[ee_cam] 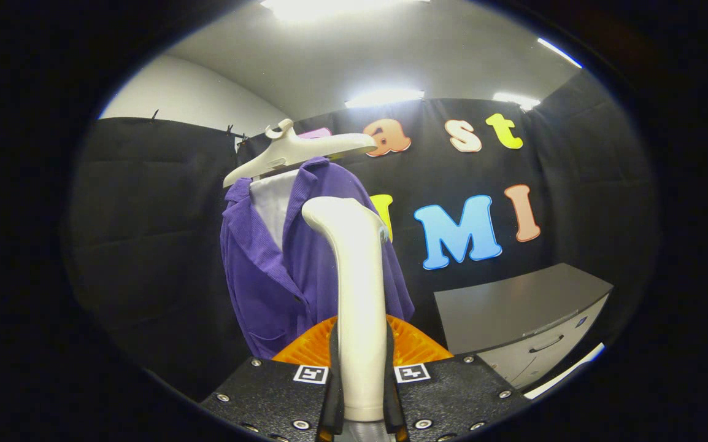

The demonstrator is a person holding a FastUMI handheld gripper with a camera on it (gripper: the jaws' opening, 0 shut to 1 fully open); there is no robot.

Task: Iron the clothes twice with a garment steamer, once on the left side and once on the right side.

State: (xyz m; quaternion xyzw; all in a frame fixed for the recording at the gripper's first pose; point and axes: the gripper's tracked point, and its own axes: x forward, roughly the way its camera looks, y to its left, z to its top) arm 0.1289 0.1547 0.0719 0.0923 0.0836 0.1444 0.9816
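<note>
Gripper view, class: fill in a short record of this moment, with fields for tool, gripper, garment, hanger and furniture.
tool: garment steamer, upright between the fingers
gripper: hand-held gripper, shut on the steamer's handle
garment: purple jacket beyond the steamer, hanging, with a white layer inside its collar
hanger: pale hanger carrying the jacket
furniture: grey cabinet to the jacket's right, with a drawer handle on its front

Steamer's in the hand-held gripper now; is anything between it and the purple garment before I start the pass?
Nothing visible. The hand-held gripper is shut on the steamer handle, which rises between its fingers. The purple garment hangs on its white hanger just beyond, with open space between. The grey cabinet stands off to the side.
</note>
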